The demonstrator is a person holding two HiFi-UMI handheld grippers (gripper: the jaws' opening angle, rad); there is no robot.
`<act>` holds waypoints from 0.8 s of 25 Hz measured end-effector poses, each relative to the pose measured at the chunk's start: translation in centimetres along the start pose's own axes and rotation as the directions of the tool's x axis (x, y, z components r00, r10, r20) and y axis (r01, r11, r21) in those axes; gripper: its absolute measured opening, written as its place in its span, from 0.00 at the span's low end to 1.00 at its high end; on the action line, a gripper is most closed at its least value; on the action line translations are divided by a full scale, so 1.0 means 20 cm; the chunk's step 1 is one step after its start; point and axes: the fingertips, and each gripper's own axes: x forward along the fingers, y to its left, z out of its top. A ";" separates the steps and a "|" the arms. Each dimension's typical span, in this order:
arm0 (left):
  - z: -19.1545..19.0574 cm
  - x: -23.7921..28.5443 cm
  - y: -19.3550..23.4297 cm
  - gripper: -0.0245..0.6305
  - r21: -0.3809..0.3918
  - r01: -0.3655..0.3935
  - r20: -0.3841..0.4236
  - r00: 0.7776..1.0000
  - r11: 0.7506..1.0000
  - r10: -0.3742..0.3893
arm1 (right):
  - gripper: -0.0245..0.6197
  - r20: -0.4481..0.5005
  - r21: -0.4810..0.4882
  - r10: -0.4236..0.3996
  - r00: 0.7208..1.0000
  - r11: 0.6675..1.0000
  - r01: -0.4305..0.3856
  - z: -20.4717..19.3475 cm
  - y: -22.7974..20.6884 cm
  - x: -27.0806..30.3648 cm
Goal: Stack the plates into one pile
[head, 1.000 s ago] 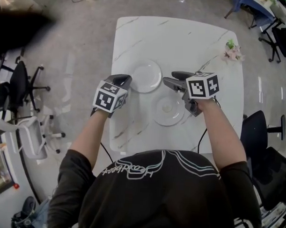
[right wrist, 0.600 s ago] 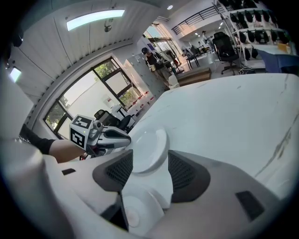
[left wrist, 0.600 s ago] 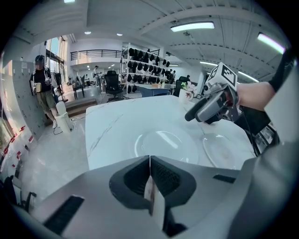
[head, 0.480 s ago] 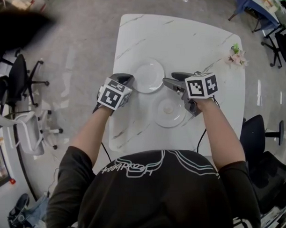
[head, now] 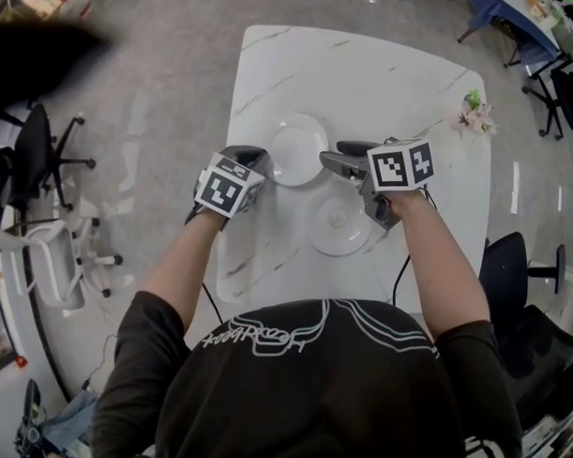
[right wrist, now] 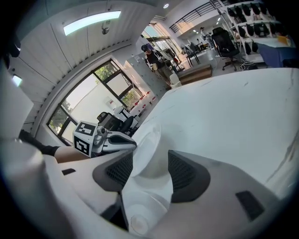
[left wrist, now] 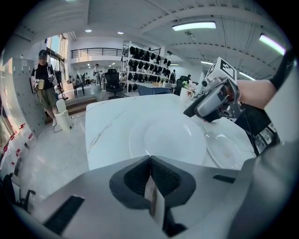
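Note:
Two white plates lie on the white marble table (head: 367, 76). The far plate (head: 299, 151) (left wrist: 173, 137) (right wrist: 145, 140) sits between both grippers. The near plate (head: 338, 225) (left wrist: 226, 149) (right wrist: 140, 214) lies under my right hand. My left gripper (head: 254, 156) (left wrist: 149, 158) is shut and empty, just off the far plate's left rim. On the opposite side my right gripper (head: 334, 156) (right wrist: 150, 156) is open at that plate's right rim, its pads apart and pressing on nothing. Each gripper shows in the other's view: the right gripper (left wrist: 212, 100), the left gripper (right wrist: 114, 140).
A small flower sprig (head: 475, 113) lies near the table's right edge. Office chairs stand on the floor at the left (head: 35, 168) and right (head: 520, 269). A person (left wrist: 44, 88) stands far off in the left gripper view.

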 end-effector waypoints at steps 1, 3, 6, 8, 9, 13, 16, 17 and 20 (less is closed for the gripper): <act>0.00 0.00 0.00 0.07 0.001 0.000 0.002 1.000 1.000 0.000 | 0.43 -0.007 0.005 0.002 1.000 1.000 -0.002 0.00 0.00 0.01; 0.00 0.00 0.01 0.07 -0.003 0.001 0.006 1.000 1.000 -0.001 | 0.43 -0.021 0.028 0.006 1.000 1.000 -0.006 0.01 0.00 0.05; 0.00 0.00 0.00 0.07 -0.013 0.003 0.011 1.000 1.000 -0.003 | 0.40 -0.039 0.074 0.018 0.999 0.997 -0.015 0.01 -0.02 0.09; 0.00 0.00 0.00 0.07 -0.016 0.003 0.015 1.000 1.000 -0.003 | 0.33 -0.057 0.091 0.019 0.998 0.996 -0.013 0.00 -0.03 0.11; 0.00 0.00 0.00 0.07 -0.018 0.003 0.016 1.000 1.000 -0.002 | 0.29 -0.067 0.097 0.018 0.998 0.995 -0.011 -0.01 -0.03 0.12; 0.01 -0.01 0.00 0.07 -0.018 -0.008 0.023 1.000 1.000 0.008 | 0.18 -0.089 0.136 0.041 0.995 0.990 -0.029 -0.02 -0.02 0.14; 0.01 -0.01 0.00 0.07 -0.010 -0.019 0.020 1.000 1.000 0.019 | 0.16 -0.094 0.165 0.043 0.995 0.986 -0.027 -0.03 -0.02 0.14; 0.01 -0.01 0.00 0.07 -0.009 -0.021 0.019 1.000 1.000 0.021 | 0.15 -0.089 0.184 0.047 0.995 0.983 -0.030 -0.03 -0.02 0.15; 0.00 -0.02 0.00 0.07 -0.012 -0.030 0.020 0.999 0.999 0.030 | 0.13 -0.060 0.246 0.060 0.996 0.968 -0.043 -0.02 -0.02 0.15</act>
